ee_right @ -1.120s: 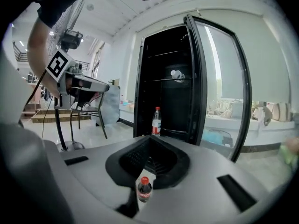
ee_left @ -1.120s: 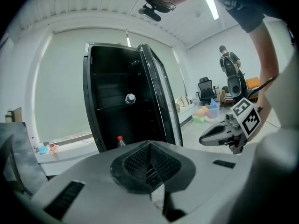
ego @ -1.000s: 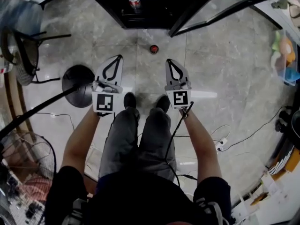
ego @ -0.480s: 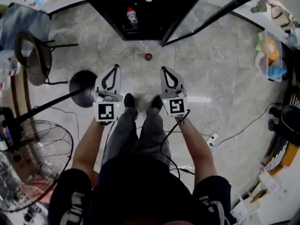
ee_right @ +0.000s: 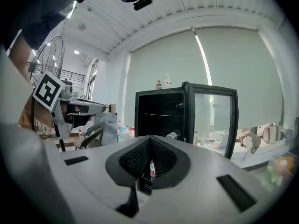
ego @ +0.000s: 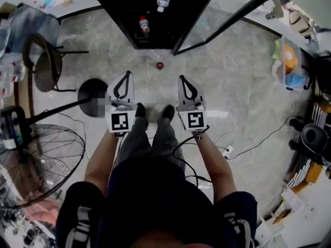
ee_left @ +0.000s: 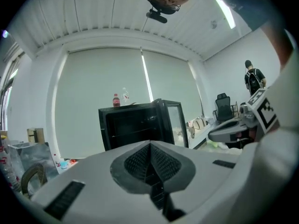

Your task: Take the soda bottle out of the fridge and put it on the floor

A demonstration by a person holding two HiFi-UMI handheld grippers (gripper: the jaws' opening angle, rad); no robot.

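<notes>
The black fridge (ego: 155,14) stands open ahead of me, its glass door (ego: 222,15) swung out to the right. Inside it a red-labelled soda bottle (ego: 143,25) stands low down, and a clear bottle (ego: 162,0) lies on a shelf higher up. The soda bottle (ee_right: 152,169) also shows through the gap under the right jaws. Two more bottles (ee_left: 119,98) stand on top of the fridge (ee_left: 140,125). My left gripper (ego: 126,75) and right gripper (ego: 184,79) are held side by side above my feet, well short of the fridge. Both are shut with nothing in them.
A small red cap (ego: 160,65) lies on the tiled floor in front of the fridge. To the left are a round black stand base (ego: 92,98), a chair (ego: 44,63) and a floor fan (ego: 41,159). Cables (ego: 243,149) trail at the right, near cluttered shelves (ego: 289,66).
The head view has lifted slightly, so more of the fridge and the clear bottle show. Both grippers stay side by side and shut.
</notes>
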